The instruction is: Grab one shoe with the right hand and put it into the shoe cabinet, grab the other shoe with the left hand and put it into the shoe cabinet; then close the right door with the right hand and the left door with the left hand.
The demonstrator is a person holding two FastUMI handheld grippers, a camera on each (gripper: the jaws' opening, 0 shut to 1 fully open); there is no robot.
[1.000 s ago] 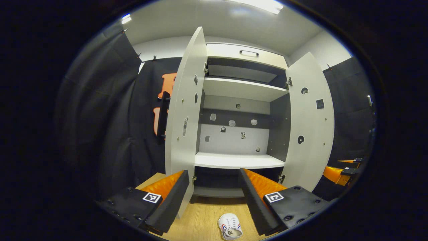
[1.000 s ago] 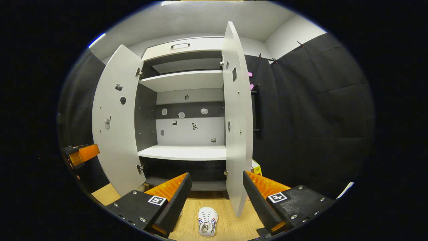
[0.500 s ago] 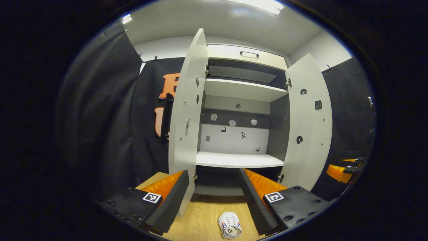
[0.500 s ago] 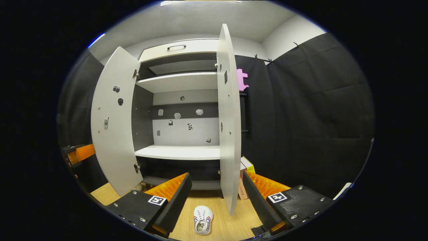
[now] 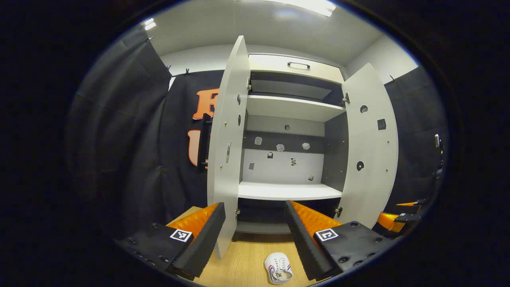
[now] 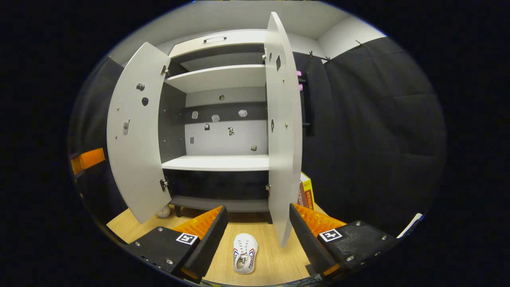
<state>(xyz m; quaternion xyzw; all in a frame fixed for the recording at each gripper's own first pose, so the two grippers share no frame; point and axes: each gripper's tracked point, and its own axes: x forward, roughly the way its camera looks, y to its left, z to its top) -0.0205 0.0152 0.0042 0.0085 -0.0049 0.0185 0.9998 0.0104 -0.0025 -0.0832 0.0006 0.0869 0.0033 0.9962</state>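
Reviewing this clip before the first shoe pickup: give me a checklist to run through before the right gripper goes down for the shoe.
1. Right gripper open: ok.
2. Shoe lies on the floor between its fingers' line, unobstructed: ok.
3. Right door and left door open: ok.
4. Middle shelf free for shoes: ok.
5. Left gripper open, holding nothing: ok.
6. Second shoe located: cannot tell.

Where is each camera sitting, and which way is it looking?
Left gripper view: rides on the left gripper, facing the open shoe cabinet; its own two fingers spread wide above a white shoe on the wooden floor.
Right gripper view: rides on the right gripper, facing the same cabinet; its fingers spread above a white shoe.
Shared: cabinet, both open doors, floor. Whether it is the same shoe, I cannot tell.
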